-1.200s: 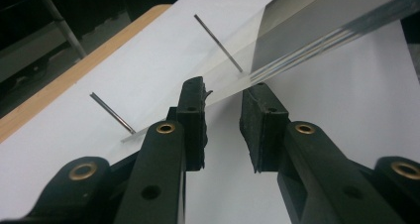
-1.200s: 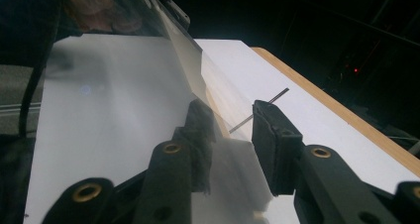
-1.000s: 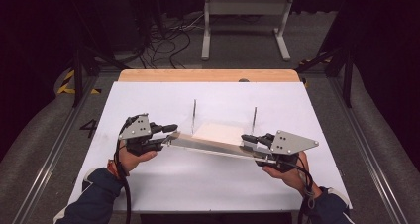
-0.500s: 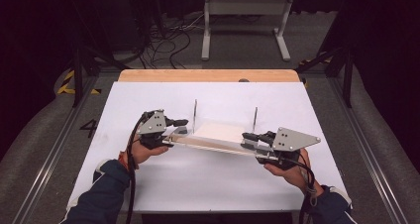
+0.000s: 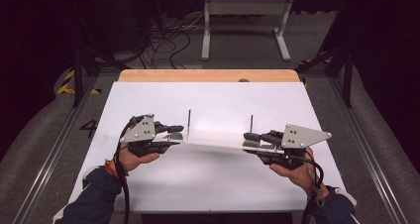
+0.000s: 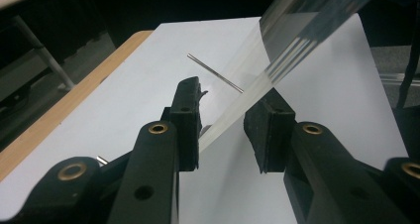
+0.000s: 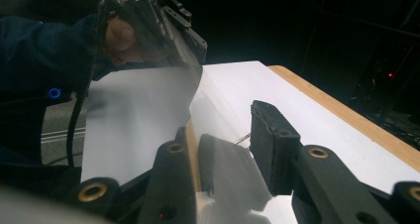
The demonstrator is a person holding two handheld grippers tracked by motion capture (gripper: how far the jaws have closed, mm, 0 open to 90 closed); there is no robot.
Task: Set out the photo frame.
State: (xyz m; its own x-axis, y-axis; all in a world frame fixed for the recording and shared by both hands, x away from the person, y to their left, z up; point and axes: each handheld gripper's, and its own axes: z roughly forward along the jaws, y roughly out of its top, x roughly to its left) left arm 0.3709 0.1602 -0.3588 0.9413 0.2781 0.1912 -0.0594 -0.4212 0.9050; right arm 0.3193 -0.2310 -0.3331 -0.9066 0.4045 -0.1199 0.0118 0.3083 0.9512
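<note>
Clear plate [image 5: 213, 143] hangs above the white surface [image 5: 213, 105], between two upright pins [image 5: 189, 119]. Right tool [image 5: 246, 139] seems clamped on one end. Left tool [image 5: 174, 135] has just been narrowing around the other end; next, a firm grip there.

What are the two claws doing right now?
Left claw: just been closing around the clear plate; grip cannot be told.
Right claw: closed on the clear plate.

Clear glossy plastic panel [image 5: 213, 143]; matt white tabletop [image 5: 218, 100]; wooden edge [image 5: 208, 76]
</note>
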